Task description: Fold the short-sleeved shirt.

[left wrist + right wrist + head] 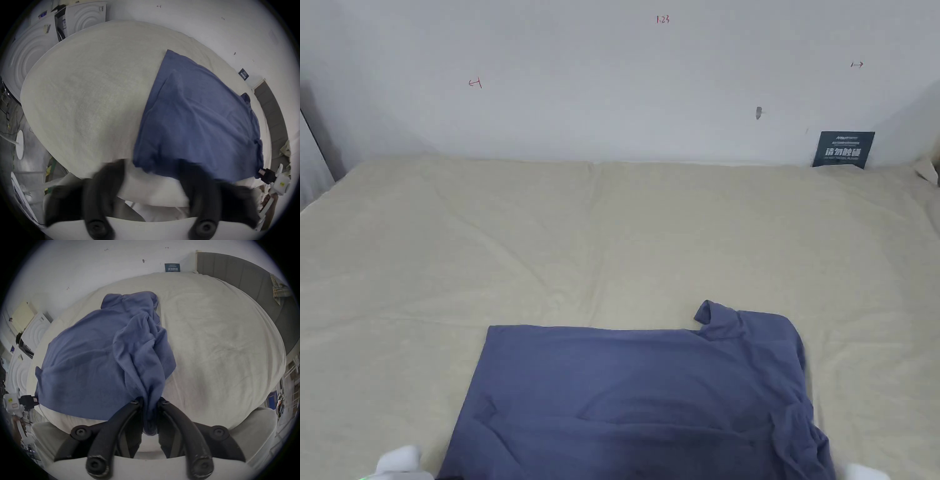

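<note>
A blue short-sleeved shirt (637, 387) lies spread on a beige bed (612, 237), close to the near edge, with its right side rumpled. My right gripper (150, 402) is shut on a bunched fold of the shirt (84, 356) at that right side. My left gripper (152, 167) is open, its black jaws wide apart and blurred. The near left corner of the shirt (194, 121) lies just beyond the gap between them. The white housings of the left gripper (399, 461) and right gripper (862, 472) peek in at the bottom of the head view.
A white wall runs behind the bed, with a dark sign (843, 149) at its back right. White appliances (32, 53) stand left of the bed. A grey padded panel (243, 272) with a plaid cloth (279, 288) on it borders the right side.
</note>
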A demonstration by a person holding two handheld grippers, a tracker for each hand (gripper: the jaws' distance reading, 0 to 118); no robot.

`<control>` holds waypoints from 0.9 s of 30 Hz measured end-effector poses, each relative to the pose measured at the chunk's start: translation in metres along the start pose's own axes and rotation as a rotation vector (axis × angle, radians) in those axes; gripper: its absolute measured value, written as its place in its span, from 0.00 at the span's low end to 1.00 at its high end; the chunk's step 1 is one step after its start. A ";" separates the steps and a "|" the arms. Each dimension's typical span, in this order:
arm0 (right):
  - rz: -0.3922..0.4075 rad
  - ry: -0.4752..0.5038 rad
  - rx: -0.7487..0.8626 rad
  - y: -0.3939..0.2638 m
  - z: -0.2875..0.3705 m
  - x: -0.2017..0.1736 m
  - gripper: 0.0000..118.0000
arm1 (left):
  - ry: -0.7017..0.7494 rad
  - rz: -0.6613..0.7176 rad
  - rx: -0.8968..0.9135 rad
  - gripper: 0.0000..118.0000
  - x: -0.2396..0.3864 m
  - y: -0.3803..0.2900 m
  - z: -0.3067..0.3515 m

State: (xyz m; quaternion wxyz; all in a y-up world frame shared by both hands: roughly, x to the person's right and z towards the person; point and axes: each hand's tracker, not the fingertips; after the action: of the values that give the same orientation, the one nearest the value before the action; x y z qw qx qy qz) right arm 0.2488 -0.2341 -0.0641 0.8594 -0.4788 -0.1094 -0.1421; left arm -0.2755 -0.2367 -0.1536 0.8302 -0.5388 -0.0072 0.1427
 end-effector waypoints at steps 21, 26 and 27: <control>0.215 0.023 0.879 0.093 0.176 -0.080 0.44 | -0.139 -0.298 0.942 0.60 0.150 0.051 0.167; 0.190 0.021 0.851 0.105 0.165 -0.077 0.00 | -0.167 -0.333 0.807 0.00 0.155 0.062 0.147; 0.191 0.017 0.851 0.107 0.161 -0.077 0.00 | -0.142 -0.320 0.822 0.00 0.155 0.065 0.142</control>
State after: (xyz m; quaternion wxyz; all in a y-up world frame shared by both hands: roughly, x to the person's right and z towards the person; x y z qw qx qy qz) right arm 0.2061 -0.0320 -0.0906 0.9903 -0.0886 -0.1064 -0.0083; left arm -0.1654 -0.0478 -0.1740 0.9845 -0.1448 -0.0903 0.0400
